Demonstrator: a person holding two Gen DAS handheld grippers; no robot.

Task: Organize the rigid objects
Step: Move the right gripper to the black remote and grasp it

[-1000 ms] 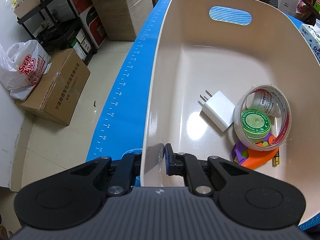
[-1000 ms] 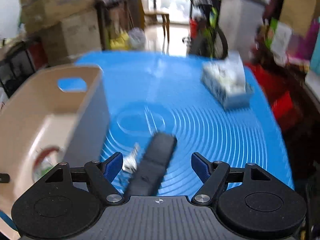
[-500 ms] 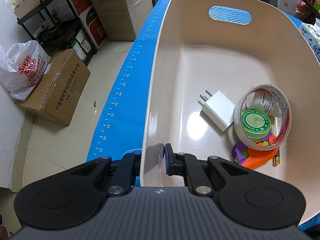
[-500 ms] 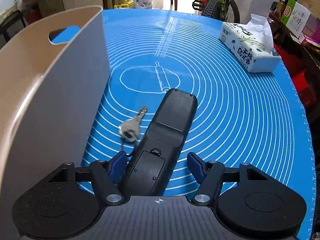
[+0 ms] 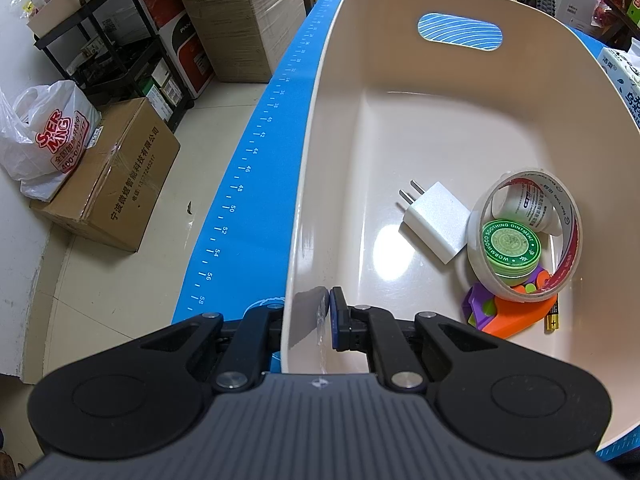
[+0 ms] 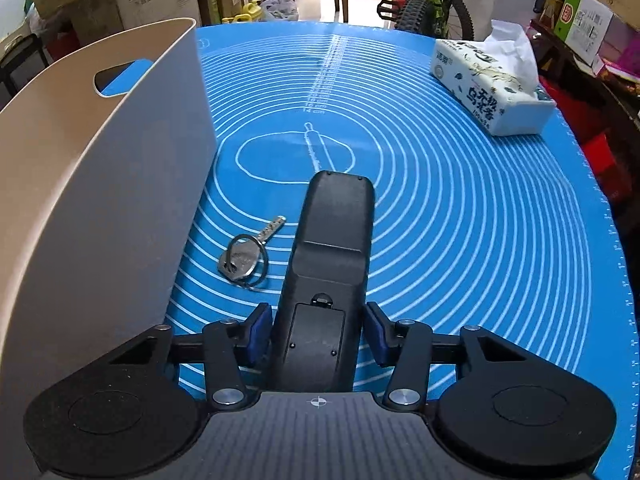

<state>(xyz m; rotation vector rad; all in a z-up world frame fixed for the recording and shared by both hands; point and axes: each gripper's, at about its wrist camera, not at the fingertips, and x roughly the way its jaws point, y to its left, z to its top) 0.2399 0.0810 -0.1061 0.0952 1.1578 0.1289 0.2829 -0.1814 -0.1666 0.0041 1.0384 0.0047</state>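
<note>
My left gripper [image 5: 308, 320] is shut on the near wall of the beige bin [image 5: 312, 184]. The bin holds a white charger [image 5: 434, 220], a tape roll [image 5: 524, 236] around a green ointment tin [image 5: 510, 246], and orange and purple toys [image 5: 512, 314]. In the right wrist view a black remote [image 6: 328, 280] lies back up on the blue mat [image 6: 480, 220]. My right gripper [image 6: 318, 332] straddles its near end, with the pads close to its sides but small gaps showing. A key on a ring [image 6: 246, 254] lies left of the remote, beside the bin [image 6: 100, 184].
A tissue pack [image 6: 492, 80] sits at the mat's far right. Cardboard boxes [image 5: 112, 172], a plastic bag [image 5: 44, 136] and a shelf stand on the floor left of the table. A bicycle [image 6: 436, 12] stands beyond the table.
My right gripper has moved down and forward over the remote, and its jaws have narrowed around it. The left gripper has stayed clamped on the bin wall.
</note>
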